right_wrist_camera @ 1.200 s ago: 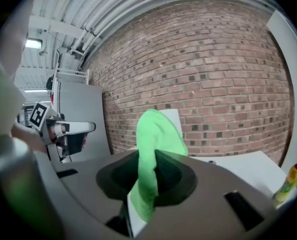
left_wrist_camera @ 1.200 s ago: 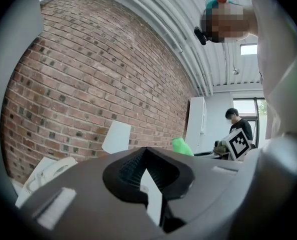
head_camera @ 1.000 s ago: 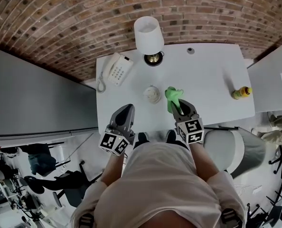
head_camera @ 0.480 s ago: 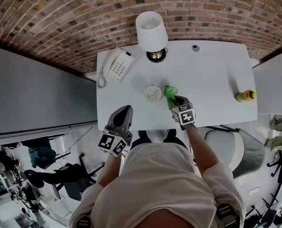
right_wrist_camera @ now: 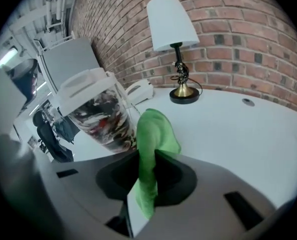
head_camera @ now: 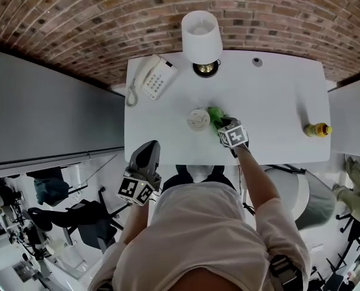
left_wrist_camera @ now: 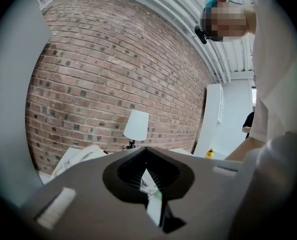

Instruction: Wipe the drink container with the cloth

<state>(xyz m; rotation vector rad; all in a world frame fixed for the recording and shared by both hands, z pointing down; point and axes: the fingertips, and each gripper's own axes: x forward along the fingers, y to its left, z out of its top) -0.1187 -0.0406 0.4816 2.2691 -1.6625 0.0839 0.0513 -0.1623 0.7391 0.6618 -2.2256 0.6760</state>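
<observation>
The drink container [head_camera: 197,119], a clear cup with a white lid and dark patterned contents, stands upright mid-table. In the right gripper view the container [right_wrist_camera: 101,111] is close on the left. My right gripper [head_camera: 223,123] is shut on a green cloth [head_camera: 216,114], and the cloth [right_wrist_camera: 153,131] hangs from the right gripper [right_wrist_camera: 147,159] right beside the cup's wall; contact cannot be told. My left gripper [head_camera: 148,145] hovers off the table's near edge. The left gripper [left_wrist_camera: 146,154] has its jaws together with nothing in them.
A white lamp [head_camera: 202,38] on a brass base stands at the table's [head_camera: 271,102] back edge, and a white telephone [head_camera: 153,80] lies back left. A small yellow bottle [head_camera: 317,129] sits at the far right. A grey chair [head_camera: 304,193] is near right.
My right gripper has carried the green cloth forward and left, up against the cup's side. The left gripper has dropped back from the table edge.
</observation>
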